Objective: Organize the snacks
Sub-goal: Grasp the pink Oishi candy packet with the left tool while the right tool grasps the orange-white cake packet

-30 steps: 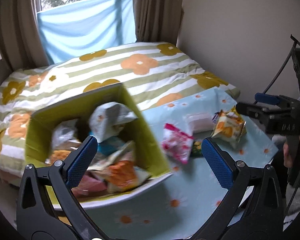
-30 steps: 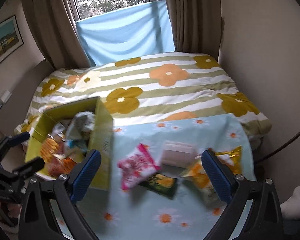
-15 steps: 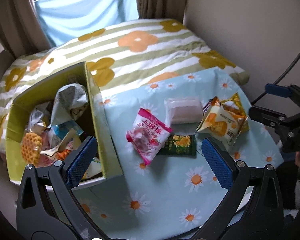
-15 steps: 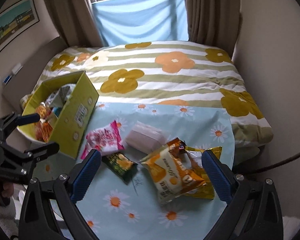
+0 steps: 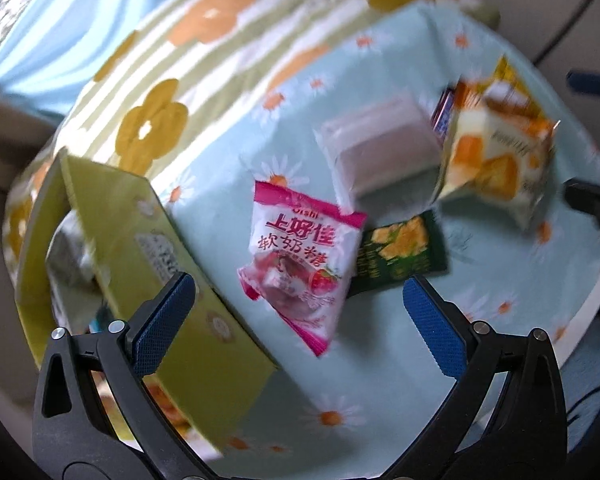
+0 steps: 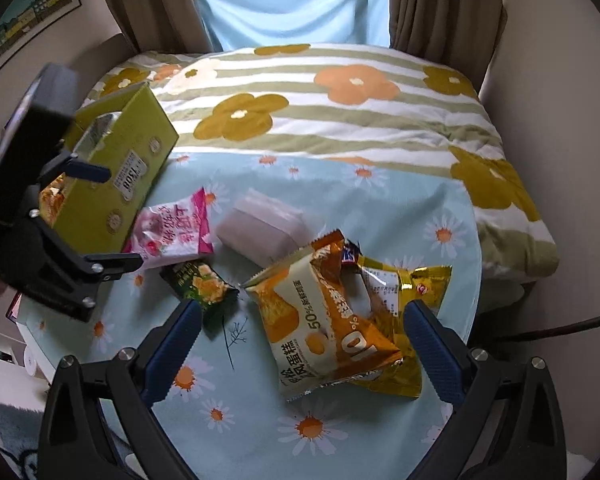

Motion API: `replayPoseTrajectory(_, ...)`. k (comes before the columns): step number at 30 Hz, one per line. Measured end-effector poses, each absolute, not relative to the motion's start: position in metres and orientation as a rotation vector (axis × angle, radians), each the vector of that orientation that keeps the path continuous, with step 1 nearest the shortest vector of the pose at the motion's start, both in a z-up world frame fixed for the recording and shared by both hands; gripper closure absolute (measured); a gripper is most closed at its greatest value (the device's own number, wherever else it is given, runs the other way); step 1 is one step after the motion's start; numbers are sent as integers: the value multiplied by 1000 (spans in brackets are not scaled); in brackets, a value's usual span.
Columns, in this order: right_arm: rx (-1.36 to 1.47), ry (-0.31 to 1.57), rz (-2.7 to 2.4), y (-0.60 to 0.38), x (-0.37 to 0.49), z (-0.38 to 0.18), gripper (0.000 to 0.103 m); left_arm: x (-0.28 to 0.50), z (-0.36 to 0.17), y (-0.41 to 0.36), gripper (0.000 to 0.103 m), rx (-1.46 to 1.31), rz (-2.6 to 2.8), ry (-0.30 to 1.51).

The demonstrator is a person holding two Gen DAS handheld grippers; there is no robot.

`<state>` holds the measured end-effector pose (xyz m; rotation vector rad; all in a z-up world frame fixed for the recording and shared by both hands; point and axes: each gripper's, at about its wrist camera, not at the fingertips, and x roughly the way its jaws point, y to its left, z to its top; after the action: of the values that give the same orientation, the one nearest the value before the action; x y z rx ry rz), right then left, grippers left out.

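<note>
The left wrist camera looked down steeply and closely past its fingers (image 5: 162, 316) at the table (image 5: 380, 408), blurred. The right wrist camera sat higher, facing the bed (image 6: 340, 92) and window. Both views shared the yellow box (image 5: 204, 320) (image 6: 116, 188), pink packet (image 5: 300, 260) (image 6: 172, 232) and green packet (image 5: 400, 252) (image 6: 202, 288)

Floral bedspread (image 6: 340, 108), brown curtains (image 6: 440, 0), framed picture (image 6: 28, 12)

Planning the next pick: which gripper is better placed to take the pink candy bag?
Left. The left gripper is open right over the pink candy bag, beside the yellow box. The right gripper, also open, frames the orange cake bag farther away.
</note>
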<state>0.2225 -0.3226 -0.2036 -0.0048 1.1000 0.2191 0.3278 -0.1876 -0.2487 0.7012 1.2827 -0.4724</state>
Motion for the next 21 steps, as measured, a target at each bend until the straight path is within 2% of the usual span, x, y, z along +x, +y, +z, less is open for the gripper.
replayPoseTrajectory(9, -53, 1145, 178, -317, 232, -231, 3, 356, -306, -202, 0, 914, -552, 1421)
replayPoseTrajectory(21, -90, 1210, 187, -307, 243, -254, 3, 375, -343, -207, 3, 952, -658, 1588)
